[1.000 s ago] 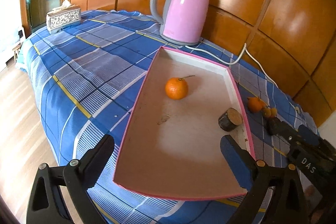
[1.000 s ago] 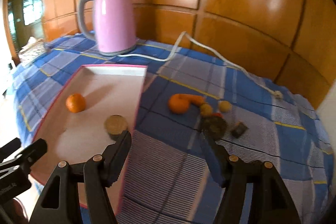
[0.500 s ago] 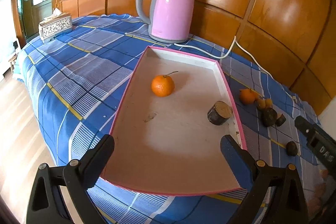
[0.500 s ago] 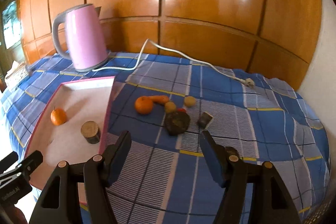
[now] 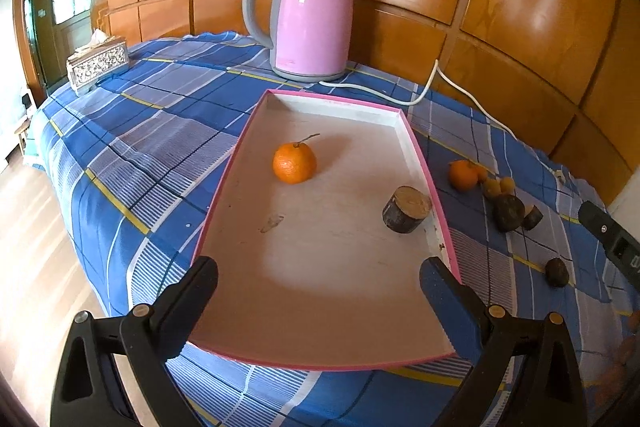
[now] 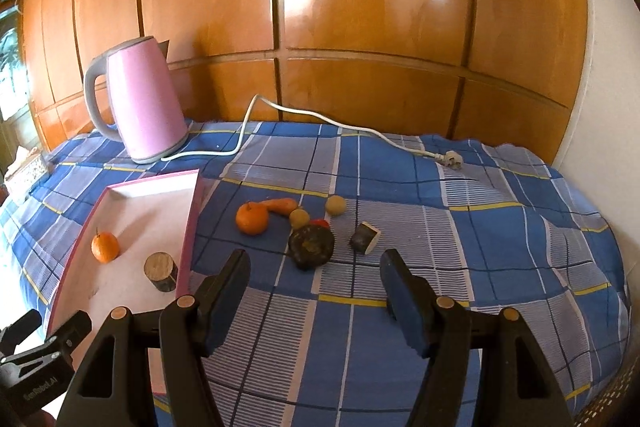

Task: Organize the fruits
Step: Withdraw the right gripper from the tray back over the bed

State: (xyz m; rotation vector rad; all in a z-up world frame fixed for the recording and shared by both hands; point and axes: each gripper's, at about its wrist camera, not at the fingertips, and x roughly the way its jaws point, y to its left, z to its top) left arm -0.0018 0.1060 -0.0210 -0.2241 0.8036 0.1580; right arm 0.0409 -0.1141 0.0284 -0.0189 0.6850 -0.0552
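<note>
A pink-rimmed tray (image 5: 418, 151) (image 6: 192, 211) lies on the blue plaid cloth. In it sit an orange (image 5: 294, 163) (image 6: 105, 247) and a dark cut stub (image 5: 407, 209) (image 6: 161, 271). To the tray's right on the cloth lie a second orange (image 6: 251, 218) (image 5: 462, 175), a small carrot-like piece (image 6: 282, 205), two small yellow fruits (image 6: 335, 205), a dark round fruit (image 6: 311, 245) (image 5: 508, 212), a dark wedge (image 6: 365, 237) and a small dark fruit (image 5: 557, 271). My left gripper (image 5: 318, 285) is open and empty over the tray's near end. My right gripper (image 6: 314, 285) is open and empty, just short of the dark round fruit.
A pink kettle (image 5: 310, 15) (image 6: 138, 107) stands behind the tray, its white cord (image 6: 320, 117) trailing right to a plug. A tissue box (image 5: 98, 65) sits at the far left. Wood panelling backs the table; the floor drops off on the left.
Both grippers have pulled back and risen, so more of the table shows. The right view has swung right, off the tray and toward the loose fruits. Jaws stay open.
</note>
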